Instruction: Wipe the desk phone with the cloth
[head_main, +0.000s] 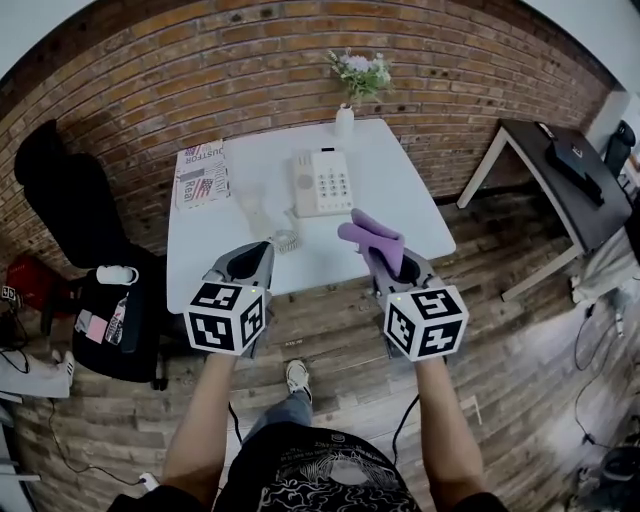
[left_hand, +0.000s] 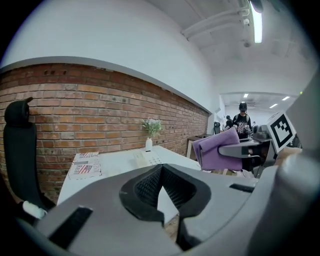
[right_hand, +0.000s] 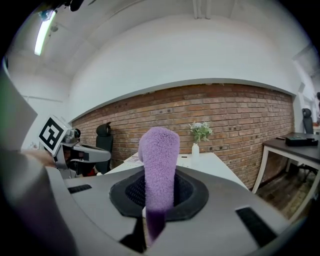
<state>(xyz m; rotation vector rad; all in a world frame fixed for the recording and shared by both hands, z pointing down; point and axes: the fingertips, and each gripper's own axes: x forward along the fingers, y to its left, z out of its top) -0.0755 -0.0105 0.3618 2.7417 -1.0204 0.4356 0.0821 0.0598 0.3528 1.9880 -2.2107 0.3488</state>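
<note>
The desk phone (head_main: 322, 183), cream-coloured with a keypad, lies flat on the white table (head_main: 400, 215) just above the centre of the head view, apart from both grippers; in the left gripper view it shows only as a small pale shape (left_hand: 145, 158) far back on the tabletop. Its coiled cord (head_main: 285, 240) trails toward the table's near edge, below and left of it. The purple cloth (head_main: 372, 236) is off the table surface, below and right of the phone, pinched in the right gripper (head_main: 388, 262). That gripper's own view shows its two jaws pressed onto the cloth (right_hand: 159, 165), which stands up from between them as a fuzzy folded column. The left gripper (head_main: 252, 262) hangs over the near table edge at lower left of centre; in its view the jaws (left_hand: 159, 170) meet at their tips with nothing between them, a wedge of white tabletop showing behind. From there the cloth (left_hand: 220, 150) hangs at middle right. Both grippers are level with each other, well apart, each with its marker cube toward the person. At the table's upper left lies a magazine (head_main: 202, 175); at its far edge stands a white vase (head_main: 345, 122) of flowers (head_main: 360, 72) against the brick wall (head_main: 200, 80). A black chair (head_main: 60, 190) sits at the left, a dark desk (head_main: 560, 165) at the right, on a wooden floor (head_main: 330, 340).
</note>
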